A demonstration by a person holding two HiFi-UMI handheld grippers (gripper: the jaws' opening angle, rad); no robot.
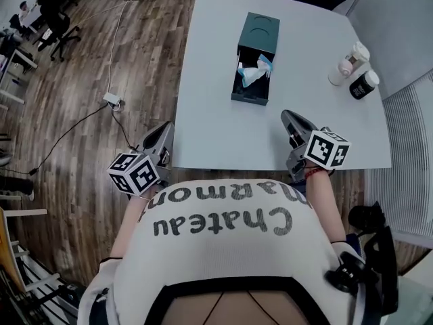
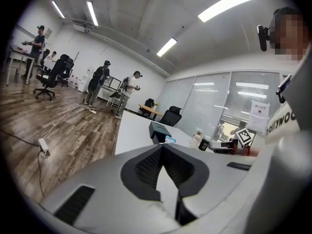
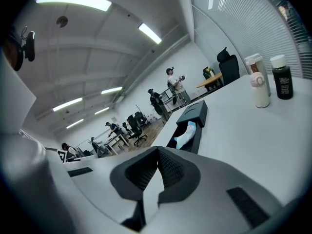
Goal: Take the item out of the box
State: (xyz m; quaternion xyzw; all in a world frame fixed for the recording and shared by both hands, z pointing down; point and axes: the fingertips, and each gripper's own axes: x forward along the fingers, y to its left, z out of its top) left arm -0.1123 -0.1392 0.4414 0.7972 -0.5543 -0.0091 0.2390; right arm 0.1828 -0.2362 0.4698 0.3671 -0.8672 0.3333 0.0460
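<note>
A dark teal box (image 1: 259, 32) lies at the far middle of the white table (image 1: 216, 134), its drawer (image 1: 249, 95) pulled out towards me. In the drawer lies a white and light blue item (image 1: 254, 74). My left gripper (image 1: 164, 133) hangs just off the table's near left corner, shut and empty. My right gripper (image 1: 289, 117) is over the table's near edge at the right, also shut with nothing in it. In the left gripper view the box (image 2: 158, 130) is far beyond the shut gripper (image 2: 162, 147). In the right gripper view the item (image 3: 185, 134) shows past the gripper (image 3: 157, 151).
A white bottle (image 1: 348, 63) and a dark bottle with a white cap (image 1: 363, 84) stand at the table's far right. A power strip with cables (image 1: 111, 99) lies on the wooden floor at the left. Office chairs, desks and several people are further off.
</note>
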